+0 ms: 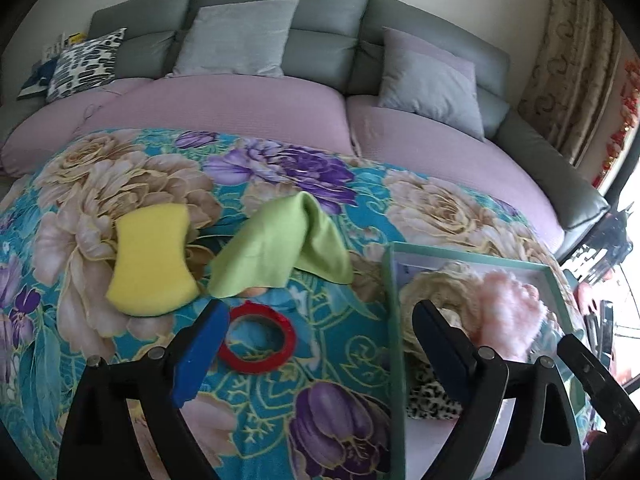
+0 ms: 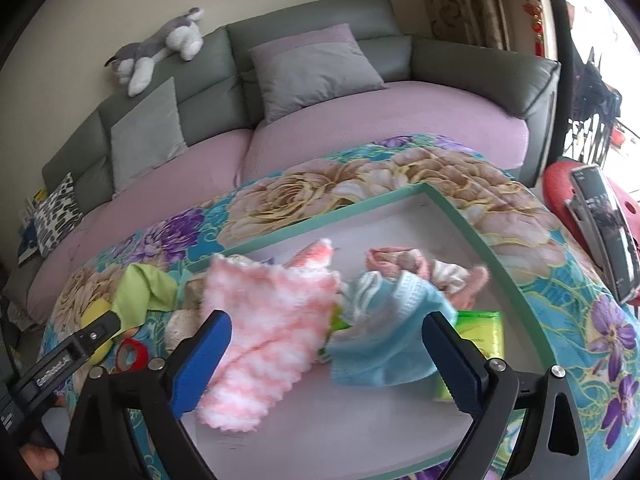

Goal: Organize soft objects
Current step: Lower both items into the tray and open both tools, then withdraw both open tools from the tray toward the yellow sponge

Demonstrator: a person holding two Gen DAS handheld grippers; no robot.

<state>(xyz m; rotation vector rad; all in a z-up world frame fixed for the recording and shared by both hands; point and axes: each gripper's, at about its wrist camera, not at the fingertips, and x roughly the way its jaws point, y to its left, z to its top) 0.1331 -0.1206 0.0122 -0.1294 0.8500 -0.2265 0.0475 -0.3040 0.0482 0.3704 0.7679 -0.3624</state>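
Both claws spread wide, nothing pinched — left claw hovering over the floral-blanketed desk, right claw over the teal-rimmed tray already holding the pink fluffy cloth and light-blue knit. Loose soft things still outside the tray: green cloth just ahead of the left claw, long axis running left-right, yellow sponge ahead and to its left; red tape ring right beside the left finger, probably not a soft item. Left hand clearly nearer — likely next pick is the green cloth, then across to the tray on its right.
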